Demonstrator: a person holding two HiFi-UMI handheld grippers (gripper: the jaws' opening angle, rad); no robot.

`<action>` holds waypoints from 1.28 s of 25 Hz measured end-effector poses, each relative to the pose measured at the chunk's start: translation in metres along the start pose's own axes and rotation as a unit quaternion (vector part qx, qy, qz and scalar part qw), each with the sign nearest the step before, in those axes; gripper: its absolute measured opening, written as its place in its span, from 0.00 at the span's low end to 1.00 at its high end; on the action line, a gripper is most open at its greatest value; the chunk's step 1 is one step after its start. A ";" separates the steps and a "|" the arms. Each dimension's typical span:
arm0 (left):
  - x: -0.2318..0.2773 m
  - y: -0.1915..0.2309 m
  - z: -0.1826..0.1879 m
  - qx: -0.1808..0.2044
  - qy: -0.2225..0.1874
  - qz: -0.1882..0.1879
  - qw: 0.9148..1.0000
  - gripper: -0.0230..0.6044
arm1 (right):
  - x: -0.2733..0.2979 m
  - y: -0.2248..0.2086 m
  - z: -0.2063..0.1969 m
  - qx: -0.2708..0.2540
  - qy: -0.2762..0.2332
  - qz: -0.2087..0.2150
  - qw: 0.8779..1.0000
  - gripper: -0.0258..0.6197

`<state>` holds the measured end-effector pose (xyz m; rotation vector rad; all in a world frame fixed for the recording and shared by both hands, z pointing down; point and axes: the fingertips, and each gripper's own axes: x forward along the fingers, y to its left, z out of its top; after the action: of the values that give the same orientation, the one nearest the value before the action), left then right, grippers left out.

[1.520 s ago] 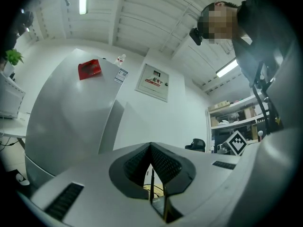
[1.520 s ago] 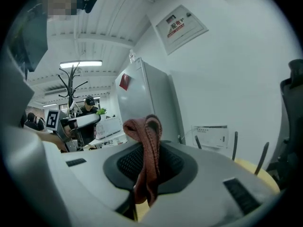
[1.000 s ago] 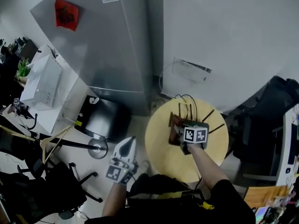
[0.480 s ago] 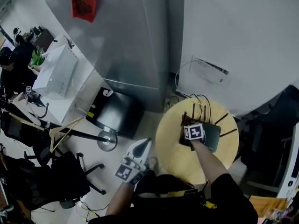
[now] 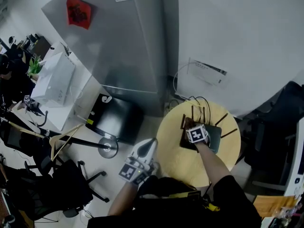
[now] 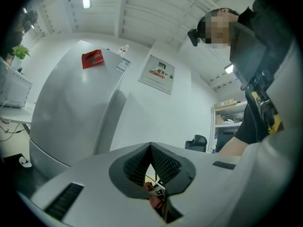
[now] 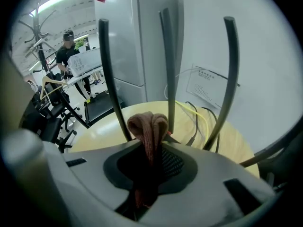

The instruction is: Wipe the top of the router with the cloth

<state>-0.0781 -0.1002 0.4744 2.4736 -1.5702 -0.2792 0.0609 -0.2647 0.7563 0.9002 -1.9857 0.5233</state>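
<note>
Round yellow table point(image 5: 173, 163) carries the router point(image 5: 216, 137) toward 1 o'clock. The right gripper point(image 7: 150, 156) is clamped on the folded brown cloth point(image 7: 147, 124) at the router's 9 o'clock end. Best to stroke flat toward 3 o'clock, keeping short of the antennas point(image 7: 107, 74) at 12. The left gripper point(image 6: 151, 151), jaws together and empty, hangs off-table at 8 o'clock.
</note>
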 end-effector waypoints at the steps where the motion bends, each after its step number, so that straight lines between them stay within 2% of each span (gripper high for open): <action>1: 0.001 -0.001 0.000 0.000 0.000 -0.003 1.000 0.03 | -0.001 -0.004 -0.002 0.003 0.001 -0.003 1.000 0.14; 7: 0.004 -0.006 0.001 0.000 -0.001 -0.012 1.000 0.03 | -0.011 -0.024 -0.013 0.002 -0.003 -0.023 1.000 0.14; 18: 0.015 -0.013 -0.008 -0.005 0.007 -0.035 0.999 0.03 | -0.027 -0.061 -0.039 0.032 0.006 -0.053 0.998 0.14; 32: 0.027 -0.034 -0.024 -0.008 0.032 -0.069 0.997 0.03 | -0.049 -0.109 -0.077 0.092 0.006 -0.089 0.992 0.14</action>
<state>-0.0308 -0.1084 0.4872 2.5558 -1.3704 -0.2313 0.2029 -0.2659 0.7585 1.1729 -1.8453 0.6142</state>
